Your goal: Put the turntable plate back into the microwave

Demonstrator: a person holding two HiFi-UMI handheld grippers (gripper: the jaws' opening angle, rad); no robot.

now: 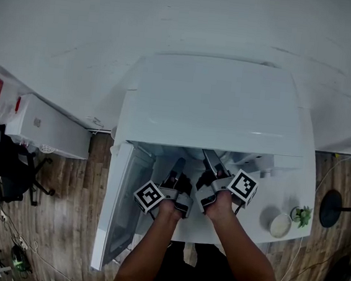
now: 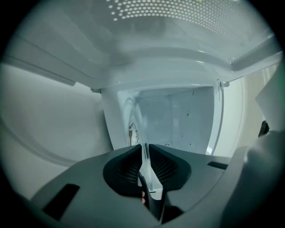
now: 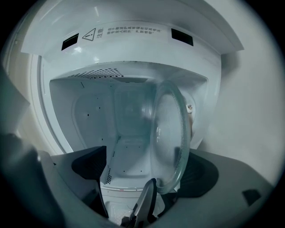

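The clear glass turntable plate point(image 3: 167, 133) stands on edge in front of the open white microwave point(image 1: 210, 103). In the left gripper view the plate point(image 2: 136, 116) shows edge-on as a thin glass strip, and my left gripper point(image 2: 145, 150) is shut on its rim. My right gripper point(image 3: 144, 168) has its jaws wide. The plate's lower rim sits between them, close to the right-hand jaw and apart from the left-hand one. Beyond it lies the bare white cavity point(image 3: 129, 133). In the head view both grippers point(image 1: 177, 168) point(image 1: 213, 164) reach level into the oven's mouth, side by side.
The microwave door point(image 1: 115, 205) hangs open on the left, next to my left arm. On the white table to the right sit a small potted plant point(image 1: 302, 214) and a round white cup point(image 1: 280, 225). A black office chair point(image 1: 16, 170) stands on the wooden floor at far left.
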